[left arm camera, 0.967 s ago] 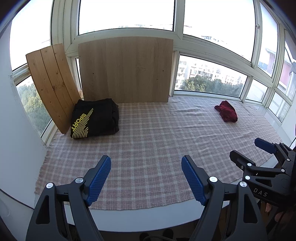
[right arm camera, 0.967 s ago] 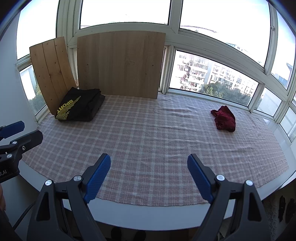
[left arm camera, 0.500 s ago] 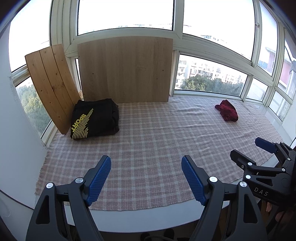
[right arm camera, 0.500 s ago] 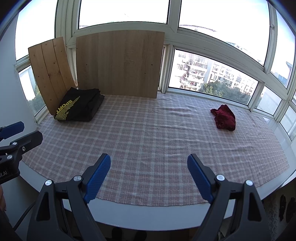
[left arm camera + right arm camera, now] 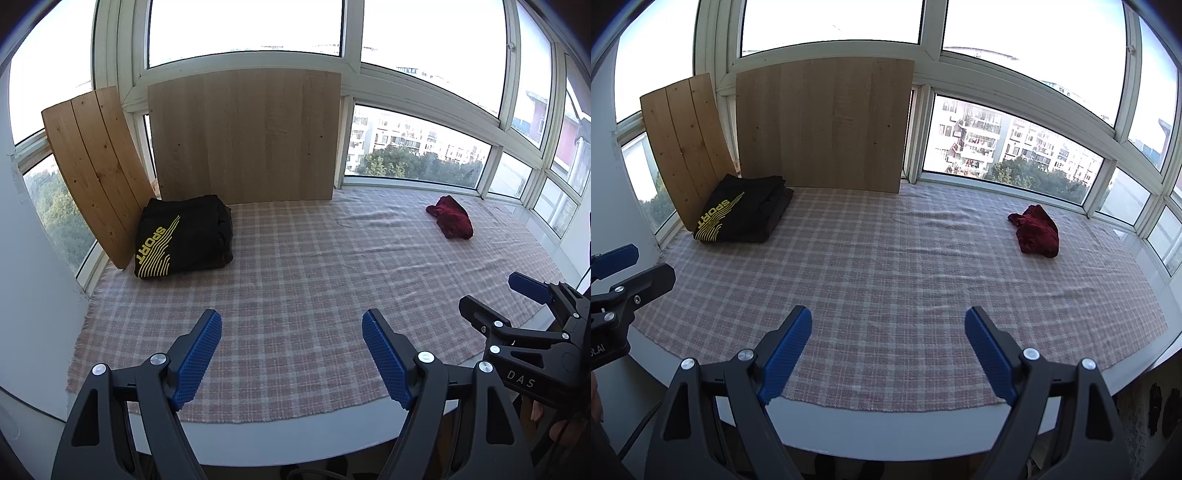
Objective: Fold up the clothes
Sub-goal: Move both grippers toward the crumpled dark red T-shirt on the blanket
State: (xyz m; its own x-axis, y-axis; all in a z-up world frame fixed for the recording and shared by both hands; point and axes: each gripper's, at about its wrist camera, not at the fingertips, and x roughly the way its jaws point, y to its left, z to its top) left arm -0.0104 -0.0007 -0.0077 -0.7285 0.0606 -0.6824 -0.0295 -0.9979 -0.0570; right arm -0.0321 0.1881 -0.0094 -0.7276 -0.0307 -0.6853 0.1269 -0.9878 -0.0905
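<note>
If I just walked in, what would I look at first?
Probably the two open hand-held grippers with bright blue pads, the left one and the right one, held over the near edge of the checked cloth. Next, the crumpled red garment lying far right by the windows. Last, the folded black clothes with yellow SPORT lettering at the far left, beside the leaning wooden boards.

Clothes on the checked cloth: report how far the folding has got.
Done: the black SPORT garment lies folded in a stack by the wooden boards. In hand: nothing; the left claw and right claw are both open and empty above the near edge. Left: the red garment lies crumpled, unfolded, at the far right.
</note>
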